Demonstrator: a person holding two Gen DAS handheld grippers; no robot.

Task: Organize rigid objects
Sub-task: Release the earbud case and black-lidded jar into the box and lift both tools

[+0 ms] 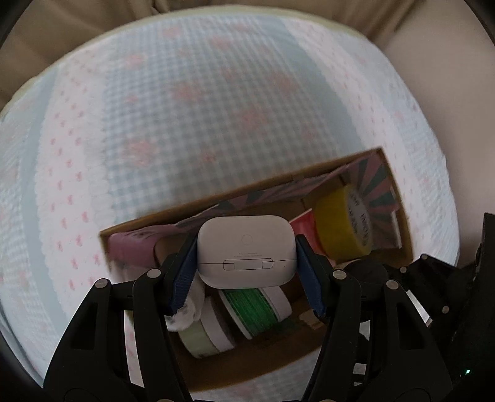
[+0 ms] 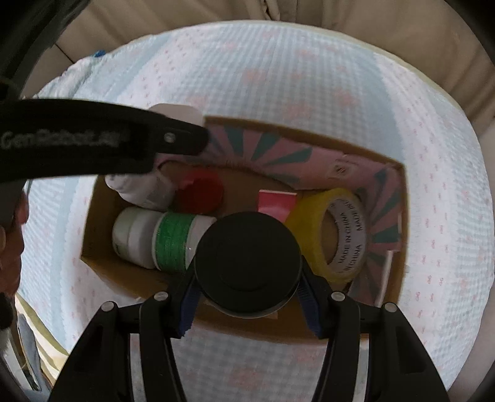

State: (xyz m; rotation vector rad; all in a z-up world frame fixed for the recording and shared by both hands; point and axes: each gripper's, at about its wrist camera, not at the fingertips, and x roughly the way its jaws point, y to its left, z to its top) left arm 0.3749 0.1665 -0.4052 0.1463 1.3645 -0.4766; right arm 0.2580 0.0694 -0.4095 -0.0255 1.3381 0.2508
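Observation:
My left gripper (image 1: 247, 263) is shut on a white earbud case (image 1: 246, 250) and holds it above the open cardboard box (image 1: 136, 225). My right gripper (image 2: 247, 278) is shut on a round black lid or jar (image 2: 247, 263) above the same box (image 2: 89, 222). Inside the box lie a yellow tape roll (image 2: 312, 235), a green thread spool (image 2: 173, 242), a white jar (image 2: 130, 232), a red cap (image 2: 201, 191) and a pink-red item (image 2: 277, 202). The left gripper's black arm (image 2: 92, 145) crosses the box's left corner in the right wrist view.
The box stands on a round table with a light blue checked cloth (image 1: 185, 108). Beige upholstery (image 2: 340, 15) surrounds the table. The box lining is pink with teal stripes (image 2: 278, 148). A hand (image 2: 12, 241) shows at the left edge.

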